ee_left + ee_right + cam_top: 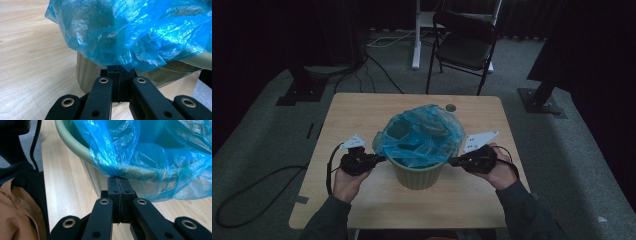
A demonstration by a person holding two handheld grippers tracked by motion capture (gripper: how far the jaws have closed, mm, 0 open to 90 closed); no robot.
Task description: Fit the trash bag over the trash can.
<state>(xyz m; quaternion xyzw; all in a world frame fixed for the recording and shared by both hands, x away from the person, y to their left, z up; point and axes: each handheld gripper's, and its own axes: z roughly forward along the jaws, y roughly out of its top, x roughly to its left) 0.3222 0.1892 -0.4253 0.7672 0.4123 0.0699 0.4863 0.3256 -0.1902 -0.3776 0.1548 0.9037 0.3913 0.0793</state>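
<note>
A pale green bin (418,176) stands in the middle of the wooden table (362,112), with a crumpled blue plastic bag (419,135) spilling over its rim. My left gripper (383,159) meets the bag's hem at the bin's left side. Its jaws are pressed together and their tips sit tucked under the blue plastic bag (130,32), against the bin wall (86,72). My right gripper (452,161) is at the bin's right side, shut on a gathered fold of the bag (117,157) just below the bin's rim (72,143). Left gripper (120,68) and right gripper (119,178) both point level at the bin.
A small round grey disc (451,107) lies on the table behind the bin. A black folding chair (464,47) and a white desk leg (416,37) stand beyond the table. Cables (377,70) run over the grey carpet, and black stand bases sit at the back left and right.
</note>
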